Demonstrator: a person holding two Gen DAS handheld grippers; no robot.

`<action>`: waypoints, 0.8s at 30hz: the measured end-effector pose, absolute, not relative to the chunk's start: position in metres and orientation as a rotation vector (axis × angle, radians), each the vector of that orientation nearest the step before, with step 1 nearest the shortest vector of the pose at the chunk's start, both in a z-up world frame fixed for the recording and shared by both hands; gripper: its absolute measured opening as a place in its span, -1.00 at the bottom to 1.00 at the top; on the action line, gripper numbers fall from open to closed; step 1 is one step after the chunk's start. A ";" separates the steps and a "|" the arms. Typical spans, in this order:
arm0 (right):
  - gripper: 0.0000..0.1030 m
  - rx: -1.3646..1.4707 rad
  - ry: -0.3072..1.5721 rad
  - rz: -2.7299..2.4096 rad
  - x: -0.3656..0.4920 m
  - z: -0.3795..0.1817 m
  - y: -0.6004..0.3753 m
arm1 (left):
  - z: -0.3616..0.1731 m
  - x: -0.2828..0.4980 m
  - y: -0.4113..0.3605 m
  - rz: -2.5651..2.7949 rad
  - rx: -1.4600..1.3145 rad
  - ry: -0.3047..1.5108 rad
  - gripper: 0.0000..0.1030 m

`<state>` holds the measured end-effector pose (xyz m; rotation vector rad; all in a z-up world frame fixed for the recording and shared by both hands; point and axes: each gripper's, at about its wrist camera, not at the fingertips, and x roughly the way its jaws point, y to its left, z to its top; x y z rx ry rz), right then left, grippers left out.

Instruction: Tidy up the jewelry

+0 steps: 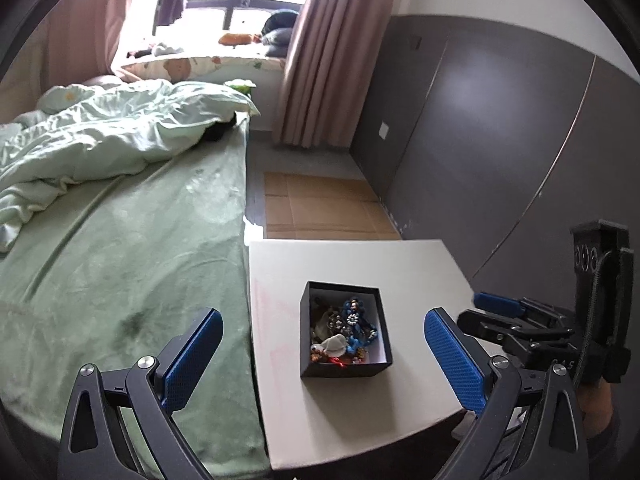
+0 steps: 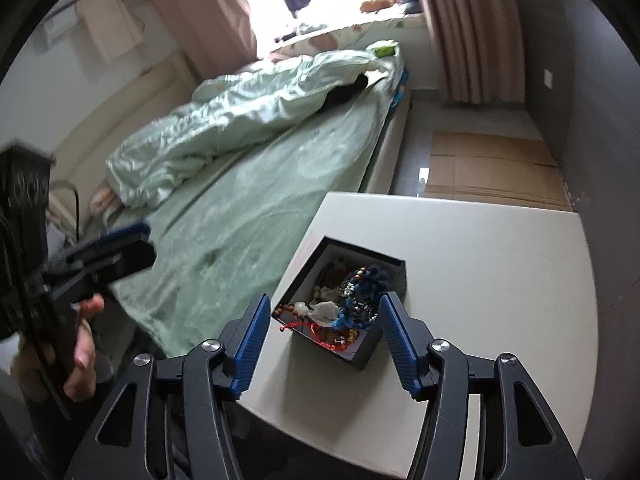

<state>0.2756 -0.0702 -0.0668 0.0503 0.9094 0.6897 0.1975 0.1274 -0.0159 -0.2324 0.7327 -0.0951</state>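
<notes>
A white table (image 1: 400,272) stands just beside the bed (image 1: 120,248). Near the table's centre sits the black box (image 1: 308,344), its long axis running away from the cameras. Jewelry (image 1: 348,332) lies tangled inside; sorting appears unstarted. Left gripper (image 1: 324,364) and right gripper (image 2: 320,344) are both spread, empty.

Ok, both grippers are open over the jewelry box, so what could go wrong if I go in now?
The pieces in the black box look piled together: the blue beaded strand lies over the others, so lifting it with the right gripper may drag the red cord out too. The box is light-looking and unheld, so it might slide on the white table. The left gripper hangs wide, steadying nothing.
</notes>
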 end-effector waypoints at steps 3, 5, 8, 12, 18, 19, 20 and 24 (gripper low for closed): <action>0.47 0.064 0.885 0.616 0.265 -0.059 -0.083 | -0.008 0.182 0.123 -0.055 -0.227 0.713 0.99; 0.47 0.071 0.854 0.596 0.254 -0.047 -0.091 | -0.005 0.173 0.117 -0.056 -0.231 0.703 0.99; 0.98 0.087 0.781 0.567 0.234 -0.031 -0.109 | 0.001 0.162 0.107 -0.056 -0.218 0.685 0.99; 1.00 0.110 0.756 0.501 0.216 -0.026 -0.131 | 0.013 0.146 0.094 -0.063 -0.196 0.644 0.99; 1.00 0.119 0.710 0.451 0.192 -0.015 -0.158 | 0.019 0.120 0.081 -0.079 -0.183 0.581 0.99; 1.00 0.126 0.702 0.448 0.188 -0.013 -0.162 | 0.018 0.116 0.080 -0.078 -0.176 0.576 0.99; 1.00 0.132 0.698 0.446 0.184 -0.013 -0.165 | 0.018 0.111 0.077 -0.080 -0.168 0.571 0.99; 1.00 0.141 0.707 0.442 0.171 -0.020 -0.172 | 0.011 0.096 0.069 -0.081 -0.130 0.565 0.99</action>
